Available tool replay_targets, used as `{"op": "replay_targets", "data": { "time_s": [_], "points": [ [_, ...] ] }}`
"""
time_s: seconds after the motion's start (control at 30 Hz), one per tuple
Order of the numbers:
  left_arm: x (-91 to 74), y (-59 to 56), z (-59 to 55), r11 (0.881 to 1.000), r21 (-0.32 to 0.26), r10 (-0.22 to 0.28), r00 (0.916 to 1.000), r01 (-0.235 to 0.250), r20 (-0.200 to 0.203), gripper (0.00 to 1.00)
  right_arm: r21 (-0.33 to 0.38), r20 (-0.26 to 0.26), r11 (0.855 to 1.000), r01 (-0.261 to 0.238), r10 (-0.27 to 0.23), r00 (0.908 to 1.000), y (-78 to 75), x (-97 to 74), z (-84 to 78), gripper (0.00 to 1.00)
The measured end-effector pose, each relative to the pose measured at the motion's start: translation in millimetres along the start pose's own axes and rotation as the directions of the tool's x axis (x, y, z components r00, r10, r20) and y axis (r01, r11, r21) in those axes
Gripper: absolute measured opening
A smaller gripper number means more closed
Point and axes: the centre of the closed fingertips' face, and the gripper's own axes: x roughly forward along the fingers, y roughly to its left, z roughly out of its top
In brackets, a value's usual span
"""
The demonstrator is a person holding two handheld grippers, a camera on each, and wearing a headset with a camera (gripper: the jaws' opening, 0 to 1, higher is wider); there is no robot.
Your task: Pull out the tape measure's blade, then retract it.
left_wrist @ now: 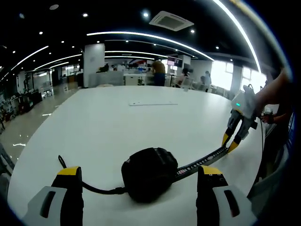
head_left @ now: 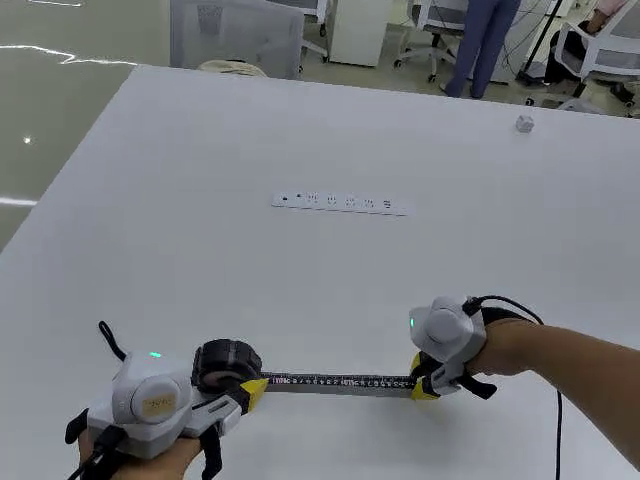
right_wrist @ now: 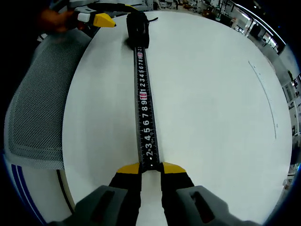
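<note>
The black tape measure case (head_left: 227,364) lies on the white table (head_left: 180,230) near its front edge. Its blade (head_left: 340,381) runs out to the right, flat on the table, numbers up (right_wrist: 143,99). My left gripper (head_left: 236,374) stands open around the case (left_wrist: 149,173), with a gap on each side, and a black strap (left_wrist: 89,187) trails off the case to the left. My right gripper (head_left: 416,380) is shut on the blade's end (right_wrist: 150,160). The right gripper (left_wrist: 232,140) also appears in the left gripper view, and the left gripper (right_wrist: 99,19) in the right gripper view.
A white power strip (head_left: 340,203) lies mid-table, and a small white cube (head_left: 524,123) sits far right. A grey mesh chair (right_wrist: 37,103) stands at the table's near edge. Chairs (head_left: 236,38) and a standing person (head_left: 486,40) are beyond the far edge.
</note>
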Motion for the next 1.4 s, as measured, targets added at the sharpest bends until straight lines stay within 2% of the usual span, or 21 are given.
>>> {"op": "replay_targets", "data": {
  "time_s": [0.17, 0.3, 0.43, 0.53, 0.6, 0.77, 0.83, 0.93, 1.0, 1.1, 1.4],
  "points": [
    [5.2, 1.6, 1.7, 1.0, -0.016, 0.013, 0.9999, -0.013, -0.004, 0.97, 0.015, -0.036, 1.0, -0.01, 0.01, 0.9993, -0.4, -0.1, -0.1, 0.15],
    [13.0, -3.0, -1.2, 0.999, -0.047, 0.017, 0.9996, -0.019, -0.024, 0.97, 0.052, -0.041, 0.999, 0.006, -0.003, 0.9991, 0.0, 0.2, -1.6, 0.15],
    [20.9, -7.7, -4.3, 0.996, -0.079, 0.029, 0.9988, -0.032, -0.039, 0.96, 0.056, -0.044, 0.998, 0.012, -0.009, 0.999, -0.4, 0.5, -1.6, 0.15],
    [24.8, -5.6, -9.2, 0.992, -0.11, 0.053, 0.9961, -0.061, -0.07, 0.93, 0.085, -0.043, 0.996, 0.015, -0.011, 0.999, -0.4, -0.1, -1.5, 0.15],
    [25.4, -2.9, -9.1, 0.99, -0.117, 0.07, 0.9946, -0.079, -0.076, 0.91, 0.098, -0.038, 0.995, 0.017, -0.014, 0.9992, -0.9, 0.1, -1.5, 0.15],
    [30.4, -1.6, -13.7, 0.986, -0.14, 0.073, 0.9925, -0.086, -0.098, 0.9, 0.098, -0.048, 0.995, 0.019, -0.015, 0.9987, -1.3, 0.7, -1.3, 0.15],
    [31.6, -2.7, -14.6, 0.985, -0.149, 0.069, 0.992, -0.084, -0.106, 0.88, 0.094, -0.055, 0.995, 0.018, -0.013, 0.9984, -1.3, 0.8, -1.2, 0.15],
    [35.0, -10.8, -17.6, 0.986, -0.153, 0.04, 0.9906, -0.06, -0.13, 0.81, 0.092, -0.061, 0.996, 0.016, -0.011, 0.9981, -0.8, 0.3, -1.2, 0.15],
    [36.0, -12.2, -16.9, 0.986, -0.157, 0.039, 0.9908, -0.059, -0.129, 0.79, 0.093, -0.059, 0.996, 0.017, -0.012, 0.9982, -0.7, 0.2, -1.1, 0.15],
    [37.1, -12.3, -14.9, 0.984, -0.165, 0.039, 0.9913, -0.059, -0.126, 0.77, 0.096, -0.053, 0.995, 0.02, -0.015, 0.9985, -1.1, 0.4, -1.4, 0.15],
    [41.4, -13.7, -15.7, 0.985, -0.163, 0.023, 0.9873, -0.049, -0.157, 0.65, 0.107, -0.055, 0.994, 0.025, -0.019, 0.9983, -1.4, 0.7, -1.5, 0.15]
  ]
}}
